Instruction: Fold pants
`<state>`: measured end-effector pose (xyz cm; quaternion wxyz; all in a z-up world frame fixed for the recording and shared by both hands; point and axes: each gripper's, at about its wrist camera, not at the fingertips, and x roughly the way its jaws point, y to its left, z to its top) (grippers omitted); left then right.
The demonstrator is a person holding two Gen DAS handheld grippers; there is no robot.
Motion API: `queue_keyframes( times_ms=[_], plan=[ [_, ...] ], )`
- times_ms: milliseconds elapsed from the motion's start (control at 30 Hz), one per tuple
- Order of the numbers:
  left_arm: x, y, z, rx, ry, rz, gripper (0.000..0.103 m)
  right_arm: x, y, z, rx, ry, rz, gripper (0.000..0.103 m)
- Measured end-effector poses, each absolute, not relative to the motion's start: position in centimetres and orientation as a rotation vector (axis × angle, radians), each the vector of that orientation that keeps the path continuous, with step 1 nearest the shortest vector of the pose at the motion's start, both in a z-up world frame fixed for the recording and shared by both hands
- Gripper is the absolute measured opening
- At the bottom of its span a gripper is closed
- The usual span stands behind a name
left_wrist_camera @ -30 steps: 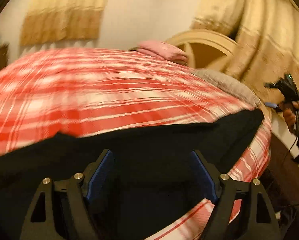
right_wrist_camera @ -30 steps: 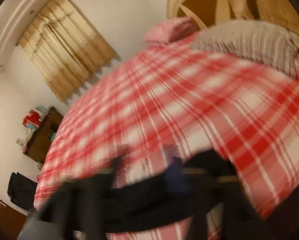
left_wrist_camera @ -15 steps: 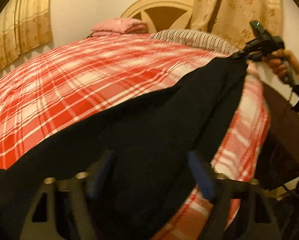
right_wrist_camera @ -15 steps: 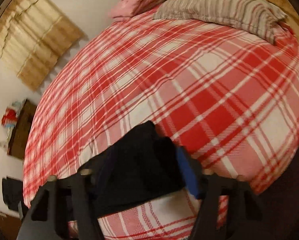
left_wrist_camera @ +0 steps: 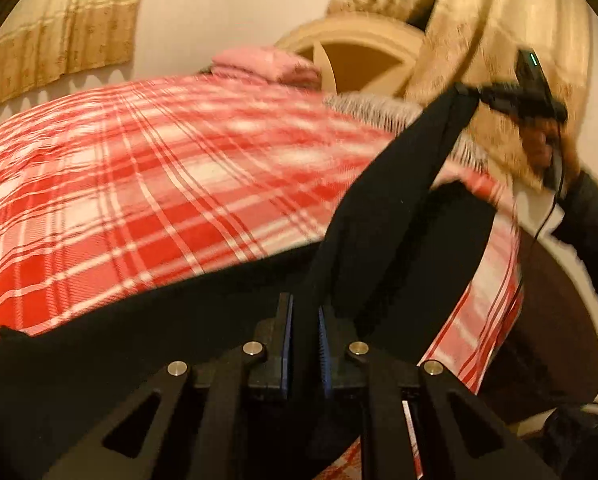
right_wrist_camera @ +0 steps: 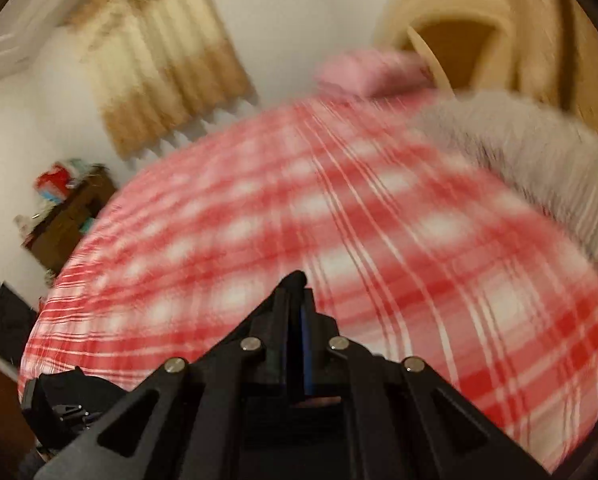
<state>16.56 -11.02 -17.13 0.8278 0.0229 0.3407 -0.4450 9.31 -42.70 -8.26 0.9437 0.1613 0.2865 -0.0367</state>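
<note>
Black pants [left_wrist_camera: 399, 200] lie across the near edge of a bed with a red and white checked cover [left_wrist_camera: 139, 200]. My left gripper [left_wrist_camera: 303, 308] is closing its jaws, and a raised fold of the pants runs between its blue pads, which press on it. From there the cloth stretches up to the right gripper [left_wrist_camera: 465, 90], held by a person's hand [left_wrist_camera: 547, 144] above the bed's right side. In the blurred right wrist view the right gripper [right_wrist_camera: 297, 292] is shut, with a bit of the black pants [right_wrist_camera: 295, 278] poking out at its tips.
A grey striped pillow [right_wrist_camera: 519, 152] and a folded pink blanket [left_wrist_camera: 267, 64] lie by the cream headboard [left_wrist_camera: 351, 52]. Beige curtains hang behind. A wooden cabinet [right_wrist_camera: 71, 216] and a black bag [right_wrist_camera: 3, 320] stand beyond the bed's far side. The bed drops off at right.
Both grippers went from open to closed on the black pants. The right one has lifted its end of the cloth off the bed, pulling it taut. The left one pinched up a fold.
</note>
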Motion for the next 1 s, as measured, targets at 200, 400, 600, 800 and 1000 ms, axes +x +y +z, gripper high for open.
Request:
queue_keyframes(
  times_ms=[200, 400, 600, 800, 1000],
  plan=[
    [15.2, -11.7, -19.2, 0.113, 0.75, -0.99, 0.012, 6.0, -41.7, -10.4, 0.161, 0.553, -0.075, 0.009],
    [13.9, -11.5, -20.8, 0.176, 0.775, -1.039, 0.012, -1.5, -47.2, -16.7, 0.377, 0.688, -0.222, 0.024],
    [13.7, -11.5, -20.0, 0.188, 0.753, -1.036, 0.012, -3.4, -47.4, -15.7, 0.51, 0.655, -0.202, 0.043],
    [13.7, -11.5, -19.8, 0.196, 0.736, -1.021, 0.012, -0.1, -45.1, -15.5, 0.577, 0.725, -0.193, 0.045],
    [14.8, -11.4, -19.8, 0.153, 0.747, -0.996, 0.012, 4.3, -45.4, -17.2, 0.634, 0.855, -0.177, 0.007]
  ],
)
